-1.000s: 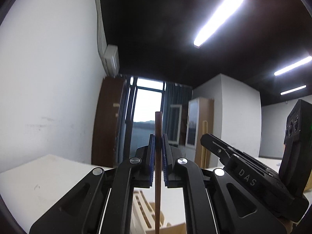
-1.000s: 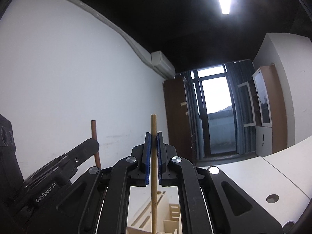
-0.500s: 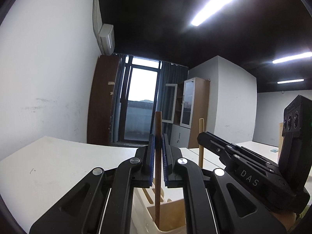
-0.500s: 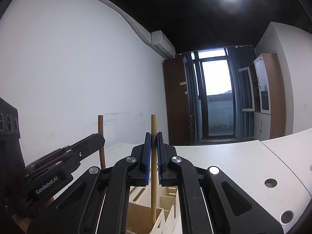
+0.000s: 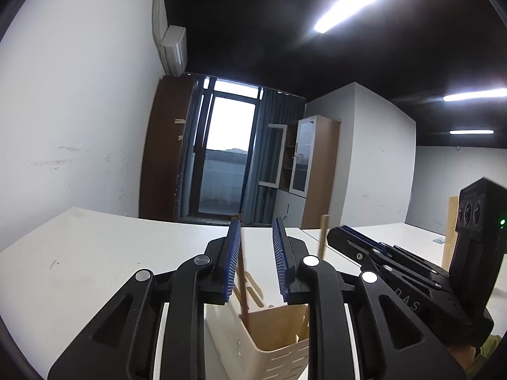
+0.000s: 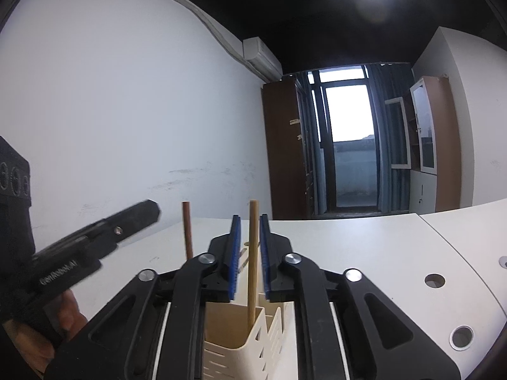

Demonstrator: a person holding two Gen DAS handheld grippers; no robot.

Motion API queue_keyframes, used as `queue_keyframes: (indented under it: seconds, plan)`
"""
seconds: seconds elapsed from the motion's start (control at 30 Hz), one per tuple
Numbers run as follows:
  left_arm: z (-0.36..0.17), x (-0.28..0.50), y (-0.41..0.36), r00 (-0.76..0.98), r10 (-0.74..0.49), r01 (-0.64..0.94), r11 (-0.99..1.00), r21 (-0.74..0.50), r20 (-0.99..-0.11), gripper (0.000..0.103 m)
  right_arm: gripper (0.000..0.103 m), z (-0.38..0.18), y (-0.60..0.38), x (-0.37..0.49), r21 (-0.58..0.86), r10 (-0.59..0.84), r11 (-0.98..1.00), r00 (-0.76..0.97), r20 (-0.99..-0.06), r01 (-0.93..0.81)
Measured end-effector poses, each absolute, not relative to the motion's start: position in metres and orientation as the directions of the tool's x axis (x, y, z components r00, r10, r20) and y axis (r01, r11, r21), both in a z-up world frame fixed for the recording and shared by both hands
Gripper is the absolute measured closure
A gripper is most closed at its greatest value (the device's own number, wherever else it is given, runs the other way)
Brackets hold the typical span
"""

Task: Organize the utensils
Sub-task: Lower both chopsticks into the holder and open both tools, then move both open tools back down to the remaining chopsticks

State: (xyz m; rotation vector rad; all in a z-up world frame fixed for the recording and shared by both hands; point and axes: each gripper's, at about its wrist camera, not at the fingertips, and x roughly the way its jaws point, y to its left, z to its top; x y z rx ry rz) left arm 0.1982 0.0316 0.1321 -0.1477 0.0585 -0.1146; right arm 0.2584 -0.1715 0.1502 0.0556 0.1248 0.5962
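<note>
A cream slotted utensil holder (image 5: pixel 272 354) (image 6: pixel 234 348) stands on the white table just below both grippers. In the left wrist view a dark brown stick (image 5: pixel 242 285) leans in the holder, close to the left pad. My left gripper (image 5: pixel 256 221) has its jaws opening, with a clear gap beside the stick. In the right wrist view a light wooden stick (image 6: pixel 252 253) stands upright in the holder between the opening jaws of my right gripper (image 6: pixel 250 217), with a thin gap on each side. The dark stick (image 6: pixel 187 231) and the light stick (image 5: pixel 324 234) each show in the other view.
The white table (image 6: pixel 364 253) spreads ahead and to the right, with round cable holes (image 6: pixel 434 280) near its right edge. A person's hand (image 6: pixel 63 316) holds the left gripper. A pale wooden board (image 5: pixel 451 231) stands at the right. Wall, cabinets and a balcony door lie beyond.
Both grippers came down over the holder and both sticks sank into it. Both pairs of jaws, shut on the sticks before, have now parted from them.
</note>
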Motion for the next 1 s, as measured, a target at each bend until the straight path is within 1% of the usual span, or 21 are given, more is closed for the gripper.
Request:
queue_keyframes:
  seconds: [0.03, 0.2, 0.3, 0.33, 0.4, 0.47, 0.57, 0.63, 0.7, 0.8, 0.93, 1.0]
  plan:
    - [0.133, 0.195, 0.034, 0.992, -0.118, 0.109, 0.982, -0.156, -0.051, 0.083, 0.081, 0.150, -0.173, 0.258, 0.093, 0.561, 0.827, 0.821, -0.100, -0.554]
    - [0.131, 0.186, 0.038, 0.992, -0.100, 0.088, 0.984, -0.155, -0.076, 0.082, 0.081, 0.150, -0.182, 0.255, 0.106, 0.534, 0.845, 0.838, -0.113, -0.524]
    - [0.130, 0.180, 0.038, 0.991, -0.074, 0.058, 0.988, -0.141, -0.108, 0.080, 0.076, 0.149, -0.186, 0.252, 0.101, 0.509, 0.861, 0.849, -0.141, -0.499]
    - [0.129, 0.179, 0.038, 0.990, -0.060, 0.042, 0.990, -0.135, -0.129, 0.079, 0.074, 0.147, -0.188, 0.251, 0.103, 0.504, 0.864, 0.850, -0.152, -0.493]
    - [0.127, 0.177, 0.037, 0.985, -0.029, 0.008, 0.992, -0.125, -0.170, 0.074, 0.071, 0.144, -0.191, 0.248, 0.107, 0.487, 0.874, 0.854, -0.184, -0.475]
    - [0.124, 0.176, 0.038, 0.976, -0.004, -0.022, 0.993, -0.113, -0.220, 0.074, 0.067, 0.140, -0.192, 0.246, 0.110, 0.471, 0.882, 0.853, -0.225, -0.458]
    - [0.118, 0.173, 0.037, 0.957, 0.012, -0.040, 0.995, -0.092, -0.289, 0.070, 0.060, 0.133, -0.194, 0.240, 0.105, 0.449, 0.893, 0.847, -0.285, -0.438]
    - [0.115, 0.168, 0.037, 0.947, 0.010, -0.038, 0.996, -0.082, -0.322, 0.067, 0.058, 0.129, -0.195, 0.237, 0.113, 0.453, 0.890, 0.829, -0.329, -0.442]
    - [0.111, 0.165, 0.036, 0.933, 0.008, -0.035, 0.997, -0.069, -0.359, 0.056, 0.057, 0.125, -0.199, 0.233, 0.138, 0.461, 0.886, 0.812, -0.357, -0.443]
    - [0.105, 0.165, 0.035, 0.912, 0.010, -0.037, 0.998, -0.057, -0.411, 0.054, 0.054, 0.115, -0.204, 0.223, 0.146, 0.442, 0.896, 0.809, -0.387, -0.420]
    - [0.094, 0.162, 0.035, 0.888, 0.017, -0.040, 0.998, -0.042, -0.459, 0.053, 0.045, 0.103, -0.208, 0.208, 0.143, 0.422, 0.905, 0.799, -0.428, -0.402]
    - [0.090, 0.161, 0.035, 0.877, 0.014, -0.039, 0.998, -0.042, -0.481, 0.052, 0.044, 0.095, -0.212, 0.204, 0.153, 0.421, 0.905, 0.786, -0.453, -0.397]
